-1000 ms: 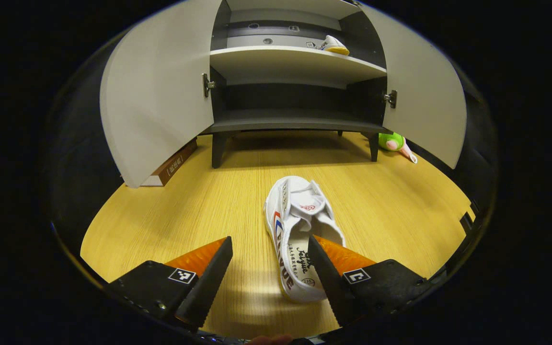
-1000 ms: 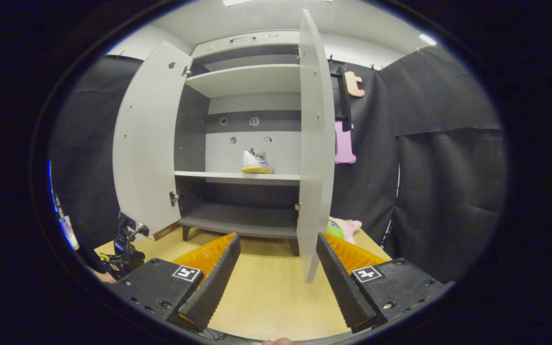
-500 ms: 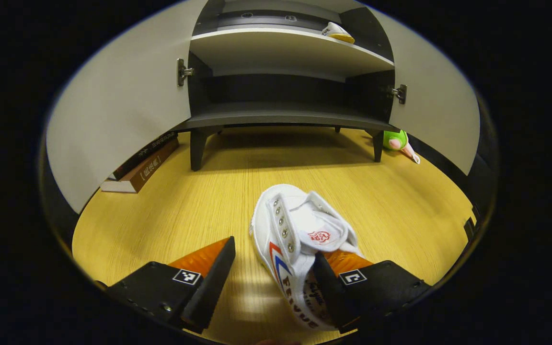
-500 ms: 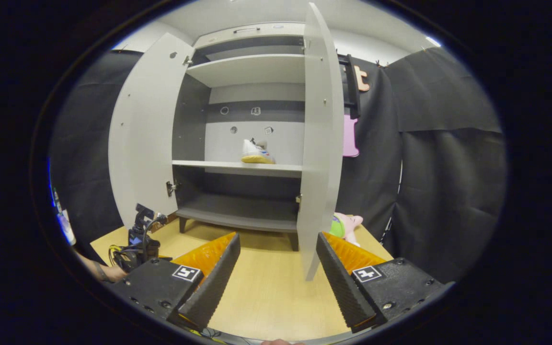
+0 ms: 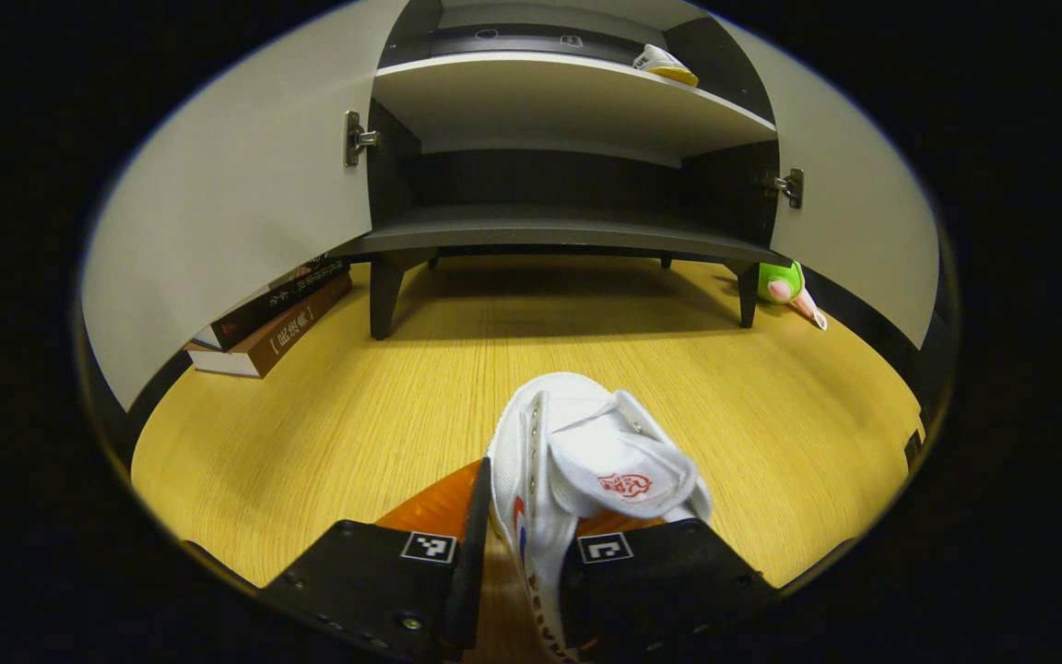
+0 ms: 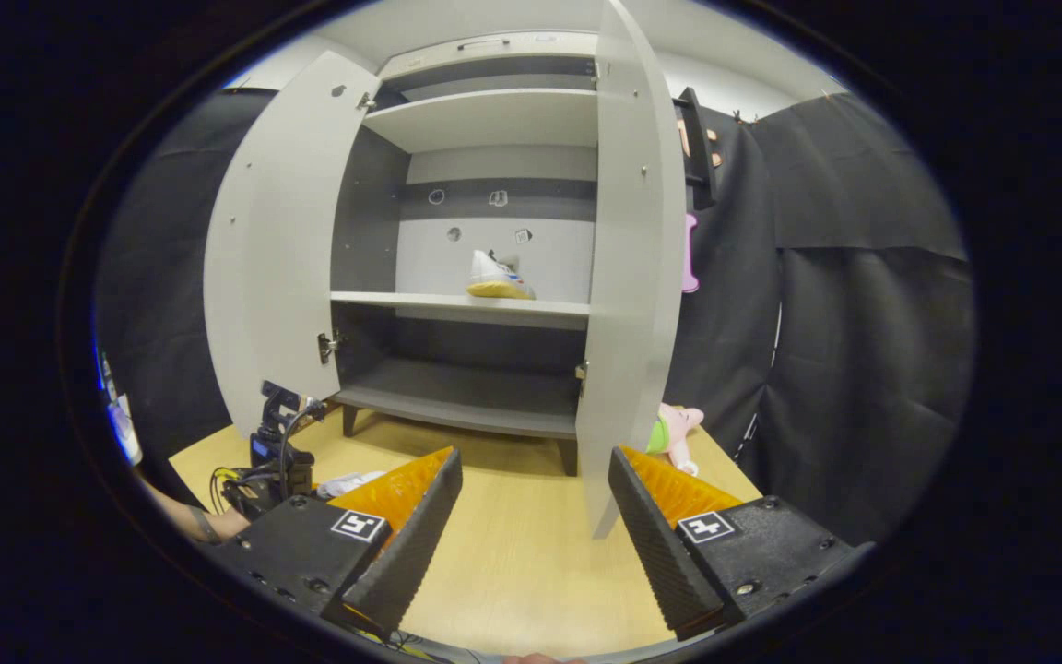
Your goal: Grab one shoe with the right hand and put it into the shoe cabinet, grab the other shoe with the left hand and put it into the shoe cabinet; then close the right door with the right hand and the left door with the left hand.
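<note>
Since a second ago the left gripper [image 5: 524,544] closed onto the white shoe [image 5: 586,461] on the floor. Shoe cabinet [image 6: 457,277], doors open, holds the other shoe [image 6: 498,278] mid-shelf. Right gripper [image 6: 533,516] gapes wide, empty.

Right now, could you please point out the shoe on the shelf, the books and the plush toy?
shoe on the shelf [image 6: 498,277]: right gripper view, on its white side above the yellow sole.
books [image 5: 275,314]: left gripper view, on the spines.
plush toy [image 5: 778,280]: left gripper view, on its green body.
</note>
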A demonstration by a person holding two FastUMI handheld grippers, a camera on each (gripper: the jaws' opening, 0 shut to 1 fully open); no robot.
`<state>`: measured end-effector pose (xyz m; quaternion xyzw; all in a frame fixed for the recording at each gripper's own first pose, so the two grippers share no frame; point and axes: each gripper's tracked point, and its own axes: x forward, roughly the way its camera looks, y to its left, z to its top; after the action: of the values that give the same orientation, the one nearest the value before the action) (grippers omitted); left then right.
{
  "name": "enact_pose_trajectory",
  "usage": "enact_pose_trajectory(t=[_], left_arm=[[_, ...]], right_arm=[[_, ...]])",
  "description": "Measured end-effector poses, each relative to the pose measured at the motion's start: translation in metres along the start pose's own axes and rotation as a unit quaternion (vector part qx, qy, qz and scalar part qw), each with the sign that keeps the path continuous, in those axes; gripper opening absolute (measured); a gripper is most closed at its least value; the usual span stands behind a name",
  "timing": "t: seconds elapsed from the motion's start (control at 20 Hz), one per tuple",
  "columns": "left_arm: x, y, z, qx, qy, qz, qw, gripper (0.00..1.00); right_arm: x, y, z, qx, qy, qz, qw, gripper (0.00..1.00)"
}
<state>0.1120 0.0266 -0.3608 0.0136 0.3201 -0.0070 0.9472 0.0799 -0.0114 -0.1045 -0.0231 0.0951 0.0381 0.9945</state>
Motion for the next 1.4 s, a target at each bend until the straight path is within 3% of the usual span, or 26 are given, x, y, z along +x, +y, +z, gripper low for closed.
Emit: enact_pose_trajectory(t=[0.05,0.2,0.35,0.55,0.8,0.85,0.95,1.0,1.05,1.1,1.15,1.2,1.4], left_arm=[[0.001,-0.001,0.002,0.001,-0.005,0.000,1.000,0.19],[-0.002,0.003,0.001,0.011,-0.004,0.010,1.000,0.05],[-0.019,0.006,0.004,-0.011,0.001,0.019,1.000,0.02],[-0.073,0.012,0.055,-0.028,-0.043,0.040,0.998,0.02],[-0.122,0.013,0.186,-0.032,-0.134,0.035,0.990,0.02],[-0.128,0.011,0.214,-0.034,-0.154,0.028,0.987,0.13],[-0.138,0.004,0.271,-0.041,-0.187,0.017,0.981,0.13],[-0.138,-0.001,0.298,-0.042,-0.203,0.010,0.978,0.02],[-0.138,-0.005,0.325,-0.036,-0.215,0.007,0.976,0.02],[-0.133,-0.006,0.351,-0.029,-0.226,0.010,0.974,0.12],[-0.132,-0.006,0.376,-0.024,-0.237,0.020,0.971,0.13],[-0.125,-0.005,0.400,-0.020,-0.247,0.027,0.969,0.02],[-0.076,0.000,0.456,-0.012,-0.224,0.034,0.974,0.02]], right_arm=[[0.001,0.000,-0.001,-0.001,0.001,0.000,1.000,1.00],[0.001,0.004,-0.001,-0.007,0.000,0.002,1.000,1.00],[0.003,0.013,0.002,-0.012,-0.002,0.012,1.000,1.00],[0.008,0.026,0.006,-0.020,-0.010,0.034,0.999,1.00],[0.014,0.051,0.012,-0.026,-0.020,0.066,0.997,1.00],[0.013,0.054,0.013,-0.028,-0.023,0.072,0.997,1.00],[0.011,0.060,0.015,-0.030,-0.026,0.082,0.996,1.00],[0.010,0.062,0.016,-0.029,-0.027,0.085,0.996,1.00],[0.010,0.064,0.016,-0.028,-0.028,0.088,0.995,1.00],[0.008,0.066,0.016,-0.027,-0.027,0.089,0.995,1.00],[0.006,0.066,0.017,-0.028,-0.027,0.090,0.995,1.00],[0.004,0.066,0.018,-0.028,-0.029,0.089,0.995,1.00],[0.001,0.054,0.016,-0.020,-0.026,0.075,0.997,1.00]])
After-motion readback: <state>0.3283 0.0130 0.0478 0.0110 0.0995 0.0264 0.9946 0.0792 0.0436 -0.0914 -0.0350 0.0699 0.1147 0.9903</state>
